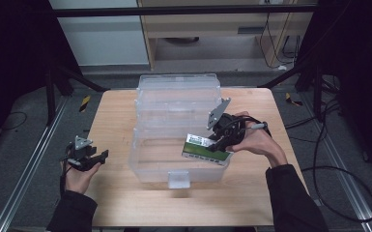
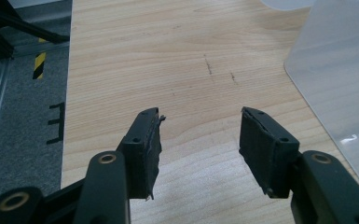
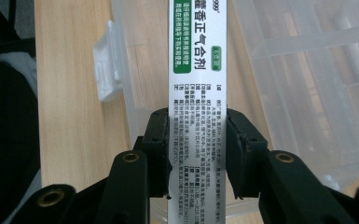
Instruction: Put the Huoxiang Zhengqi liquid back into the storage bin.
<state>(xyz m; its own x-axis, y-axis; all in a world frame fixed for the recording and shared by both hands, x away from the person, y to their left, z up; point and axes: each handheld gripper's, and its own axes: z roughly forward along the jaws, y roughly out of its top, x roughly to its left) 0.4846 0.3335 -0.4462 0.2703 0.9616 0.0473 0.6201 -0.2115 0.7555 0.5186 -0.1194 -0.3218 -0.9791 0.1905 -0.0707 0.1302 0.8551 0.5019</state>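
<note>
A clear plastic storage box (image 1: 147,159) with its lid (image 1: 178,92) swung open at the back stands in the middle of the wooden table (image 1: 125,198). My right gripper (image 1: 221,143) is shut on a flat white and green printed carton (image 1: 204,148), which hangs over the box's right front corner. In the right gripper view the carton (image 3: 196,70) runs up between the two pads (image 3: 157,149), above the box rim (image 3: 130,93). My left gripper (image 1: 96,157) is open over the table's left edge, with bare wood between its pads (image 2: 144,147).
The box's white front latch (image 1: 178,179) sticks out toward me. In the left gripper view, the box's clear wall (image 2: 340,84) is at the right. Black frame legs (image 1: 77,79) and cables (image 1: 333,169) lie on the grey floor around the table.
</note>
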